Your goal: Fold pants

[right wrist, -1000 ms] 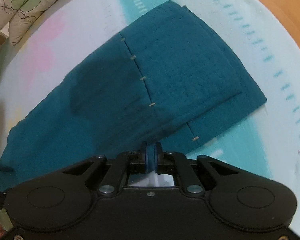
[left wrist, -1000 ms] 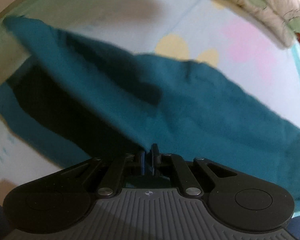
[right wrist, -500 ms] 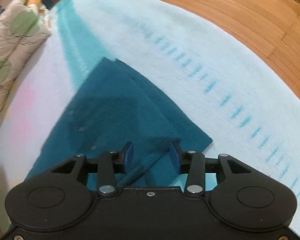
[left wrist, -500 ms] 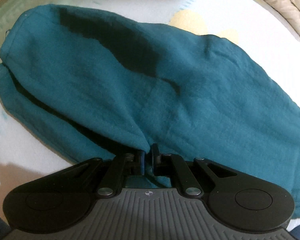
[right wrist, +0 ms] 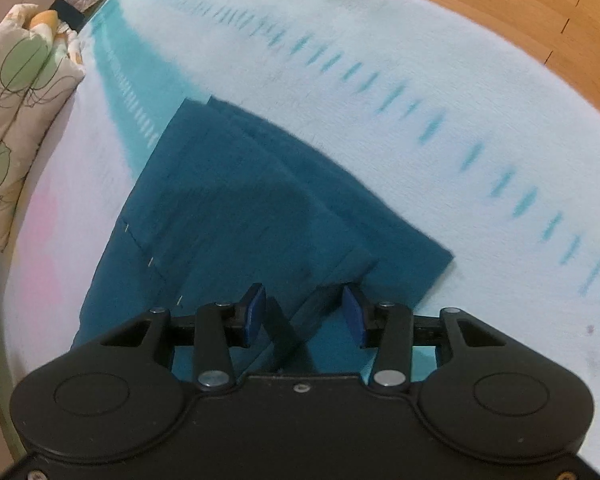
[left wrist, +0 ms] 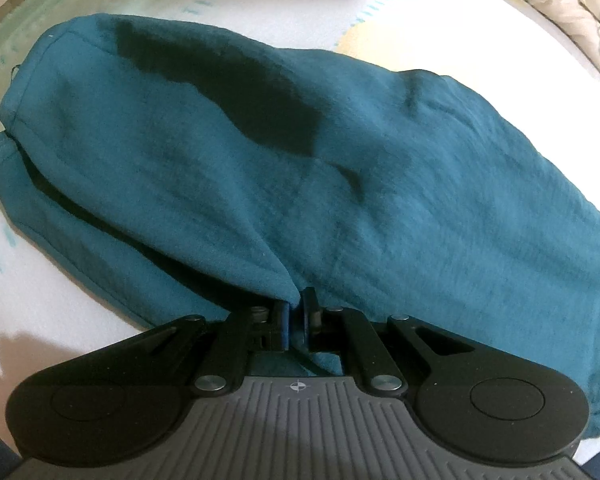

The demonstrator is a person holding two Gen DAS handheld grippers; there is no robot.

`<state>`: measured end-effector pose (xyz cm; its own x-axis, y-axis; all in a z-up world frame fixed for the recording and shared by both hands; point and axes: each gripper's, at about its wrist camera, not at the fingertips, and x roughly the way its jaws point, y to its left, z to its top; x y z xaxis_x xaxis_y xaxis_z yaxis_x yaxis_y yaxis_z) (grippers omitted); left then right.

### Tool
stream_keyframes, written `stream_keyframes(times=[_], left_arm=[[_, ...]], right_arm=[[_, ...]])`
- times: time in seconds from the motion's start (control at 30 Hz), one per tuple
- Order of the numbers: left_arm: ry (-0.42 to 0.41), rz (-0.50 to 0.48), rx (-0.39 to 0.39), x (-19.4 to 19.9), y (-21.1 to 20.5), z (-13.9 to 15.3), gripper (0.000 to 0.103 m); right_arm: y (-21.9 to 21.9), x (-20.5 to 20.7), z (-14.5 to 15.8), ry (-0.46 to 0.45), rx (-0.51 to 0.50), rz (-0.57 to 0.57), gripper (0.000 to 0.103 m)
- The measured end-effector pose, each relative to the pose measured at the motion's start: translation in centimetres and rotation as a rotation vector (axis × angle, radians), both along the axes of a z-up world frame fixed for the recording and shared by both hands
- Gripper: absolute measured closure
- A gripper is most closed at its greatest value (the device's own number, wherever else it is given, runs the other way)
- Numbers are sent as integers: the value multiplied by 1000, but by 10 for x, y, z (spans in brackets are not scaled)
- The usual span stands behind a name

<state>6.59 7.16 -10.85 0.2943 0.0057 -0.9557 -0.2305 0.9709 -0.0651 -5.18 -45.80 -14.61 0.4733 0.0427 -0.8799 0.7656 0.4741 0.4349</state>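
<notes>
The teal pants [left wrist: 340,168] lie on a pale blanket, one leg folded over the other. My left gripper [left wrist: 296,312] is shut on a pinch of the pants' upper layer at its near edge, low over the fabric. In the right wrist view the pants [right wrist: 240,208] lie flat with stacked straight edges at the right corner. My right gripper [right wrist: 304,312] is open and empty, just above the near edge of the pants, its blue pads [right wrist: 254,312] apart.
The blanket [right wrist: 420,92] is white with teal dashes and a teal stripe. A leaf-print pillow [right wrist: 16,92] lies at the left, also seen at top right in the left wrist view [left wrist: 572,4]. Wooden floor [right wrist: 520,4] lies beyond the blanket.
My left gripper carried the pant leg over and lowered it onto the other layer. My right gripper opened, let go of the pants and drew back a little.
</notes>
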Motion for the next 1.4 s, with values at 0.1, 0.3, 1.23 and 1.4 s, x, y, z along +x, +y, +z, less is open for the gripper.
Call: stream_keyframes(times=[0.1, 0.3, 1.23, 1.4], left_arm=[[-1, 2, -5, -1, -1, 0, 97], [-4, 23, -37, -3, 8, 4, 97], [126, -130, -129, -24, 3, 18, 83], [37, -262, -154, -20, 7, 58, 83]], right_arm=[[6, 4, 10, -34, -20, 22, 92], [23, -3, 90, -195, -159, 122, 93], [15, -13, 65, 21, -190, 75, 49], [47, 7, 106, -83, -251, 169, 49]])
